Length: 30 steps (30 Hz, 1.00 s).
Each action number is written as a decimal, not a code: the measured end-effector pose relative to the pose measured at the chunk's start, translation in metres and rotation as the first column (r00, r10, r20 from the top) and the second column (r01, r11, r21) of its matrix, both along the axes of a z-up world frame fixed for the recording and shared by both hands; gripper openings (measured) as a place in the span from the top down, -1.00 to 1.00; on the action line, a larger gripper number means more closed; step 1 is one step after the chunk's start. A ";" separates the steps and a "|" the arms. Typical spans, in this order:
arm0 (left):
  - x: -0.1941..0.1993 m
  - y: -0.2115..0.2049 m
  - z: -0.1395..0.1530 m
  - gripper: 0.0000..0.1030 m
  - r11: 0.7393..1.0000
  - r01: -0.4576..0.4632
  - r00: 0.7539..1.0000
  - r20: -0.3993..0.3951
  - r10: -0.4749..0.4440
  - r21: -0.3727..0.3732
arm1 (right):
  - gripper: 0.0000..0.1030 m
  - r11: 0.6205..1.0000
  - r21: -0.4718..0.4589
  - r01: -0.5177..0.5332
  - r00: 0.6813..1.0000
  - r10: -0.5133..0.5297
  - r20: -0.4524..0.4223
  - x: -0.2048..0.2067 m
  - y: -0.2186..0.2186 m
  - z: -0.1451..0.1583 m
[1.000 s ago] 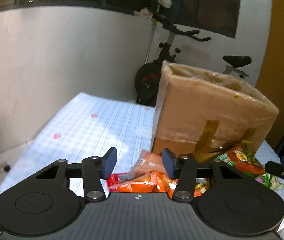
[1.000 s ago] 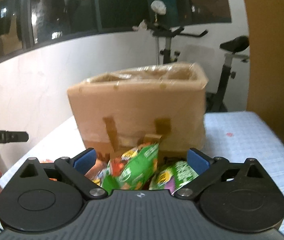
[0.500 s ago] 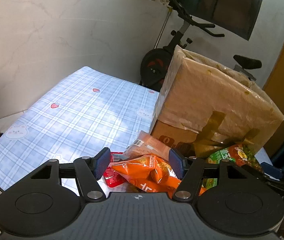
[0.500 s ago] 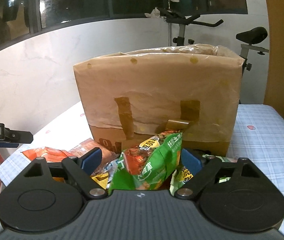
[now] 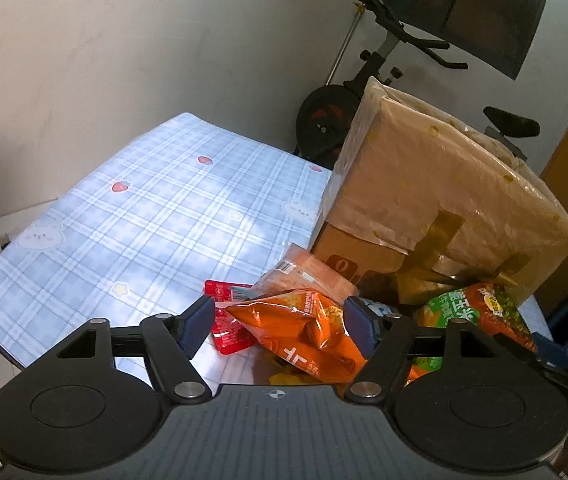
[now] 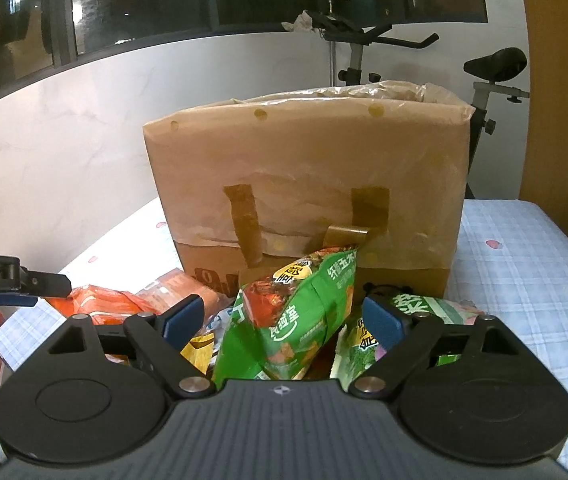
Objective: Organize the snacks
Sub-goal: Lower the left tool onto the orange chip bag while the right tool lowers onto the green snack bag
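A pile of snack bags lies on the table in front of a plastic-lined cardboard box [image 5: 436,200], which also shows in the right wrist view [image 6: 308,184]. My left gripper [image 5: 280,324] is open, its fingers on either side of an orange snack bag [image 5: 308,332]. My right gripper [image 6: 284,320] is open around a green snack bag [image 6: 288,320] that stands up between the fingers. A second green bag [image 6: 424,312] lies to its right. A red packet [image 5: 228,320] and a pale orange packet [image 5: 304,272] lie by the box.
The table has a blue checked cloth [image 5: 144,216], bare on the left. An exercise bike [image 6: 364,52] stands behind the box by a white wall. The left gripper's tip [image 6: 24,280] shows at the right wrist view's left edge.
Both grippers have moved down and closer to the snack pile. The left fingers have opened wider and now straddle the orange bag. The green bag fills more of the right gripper's gap.
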<state>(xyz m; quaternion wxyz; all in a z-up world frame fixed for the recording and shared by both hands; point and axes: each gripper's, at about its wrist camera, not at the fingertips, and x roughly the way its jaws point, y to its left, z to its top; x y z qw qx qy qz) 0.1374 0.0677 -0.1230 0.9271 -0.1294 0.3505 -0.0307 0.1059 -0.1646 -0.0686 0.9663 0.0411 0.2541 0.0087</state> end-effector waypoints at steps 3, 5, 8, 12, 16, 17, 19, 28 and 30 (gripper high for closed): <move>0.003 -0.001 -0.004 -0.46 0.999 0.001 1.000 -0.021 -0.002 -0.037 | -0.72 1.000 -0.001 -0.002 1.000 0.002 -0.002 0.002 0.001 -0.001; 0.006 -0.001 -0.009 -0.46 0.998 -0.004 0.999 -0.038 0.002 -0.056 | -0.72 1.000 -0.003 -0.006 1.000 0.006 -0.005 0.003 0.001 -0.003; 0.009 0.003 -0.017 -0.46 0.995 -0.035 0.998 -0.059 0.029 -0.095 | -0.72 1.000 -0.005 -0.011 1.000 0.011 -0.009 0.006 0.002 -0.005; 0.012 0.005 -0.023 -0.49 0.989 -0.050 0.997 -0.058 0.043 -0.139 | -0.71 1.000 -0.004 -0.012 1.000 0.012 -0.018 0.012 0.001 -0.008; 0.023 0.000 -0.028 -0.55 0.982 -0.041 0.996 -0.082 0.026 -0.184 | -0.69 1.000 0.011 -0.017 0.999 0.017 -0.032 0.020 0.002 -0.013; 0.025 0.000 -0.030 -0.56 0.979 -0.043 0.996 -0.089 0.026 -0.201 | -0.68 1.000 0.014 -0.018 0.999 0.018 -0.036 0.022 0.003 -0.014; 0.031 -0.002 -0.033 -0.57 0.973 -0.040 0.995 -0.095 0.019 -0.226 | -0.68 1.000 0.019 -0.019 0.999 0.019 -0.043 0.026 0.004 -0.016; 0.035 0.000 -0.035 -0.59 0.956 -0.042 0.993 -0.119 0.007 -0.291 | -0.56 0.999 0.042 0.018 0.997 -0.015 -0.072 0.039 -0.003 -0.027; 0.037 -0.001 -0.037 -0.63 0.957 -0.046 0.992 -0.126 0.010 -0.286 | -0.52 0.998 0.058 0.023 0.997 -0.019 -0.079 0.040 -0.007 -0.029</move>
